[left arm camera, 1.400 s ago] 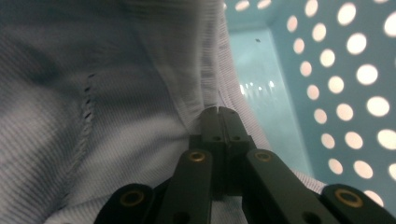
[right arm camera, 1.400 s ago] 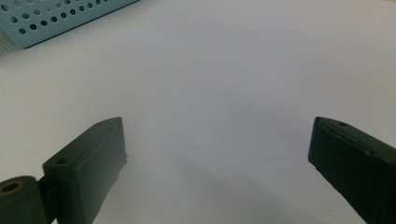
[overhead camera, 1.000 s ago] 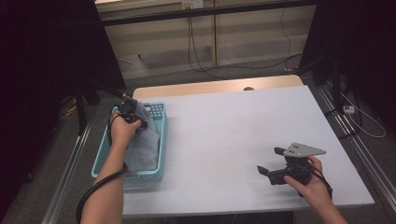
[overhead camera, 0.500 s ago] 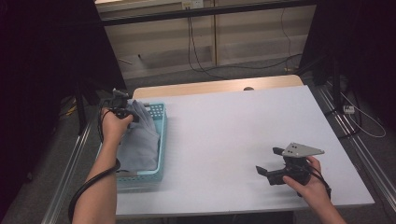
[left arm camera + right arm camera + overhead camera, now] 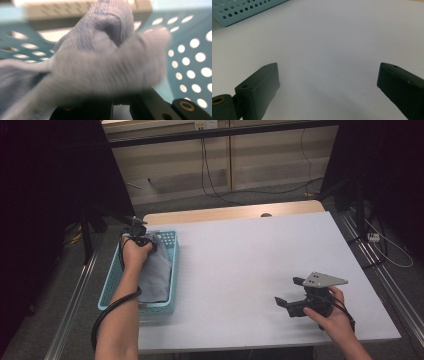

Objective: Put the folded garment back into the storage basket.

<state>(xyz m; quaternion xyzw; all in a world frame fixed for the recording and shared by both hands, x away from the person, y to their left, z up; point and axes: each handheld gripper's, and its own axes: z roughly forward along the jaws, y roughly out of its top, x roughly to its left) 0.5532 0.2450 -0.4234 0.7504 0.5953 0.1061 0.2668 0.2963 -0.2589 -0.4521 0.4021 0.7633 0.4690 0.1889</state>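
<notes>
With our left gripper [image 5: 141, 236] pinching the grey cloth [image 5: 155, 270] inside the teal basket [image 5: 173, 270] and our right gripper [image 5: 292, 295] spread empty well right of it, we risk the cloth snagging the basket's rim and tipping it.

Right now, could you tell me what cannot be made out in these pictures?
- Left gripper jaw tips: high view, covered by the hand and the grey cloth; left gripper view, cloth drapes them, blurred.
- Basket floor: high view, under the cloth.
- Right gripper: its own view, far jaw cut by the edge.
</notes>
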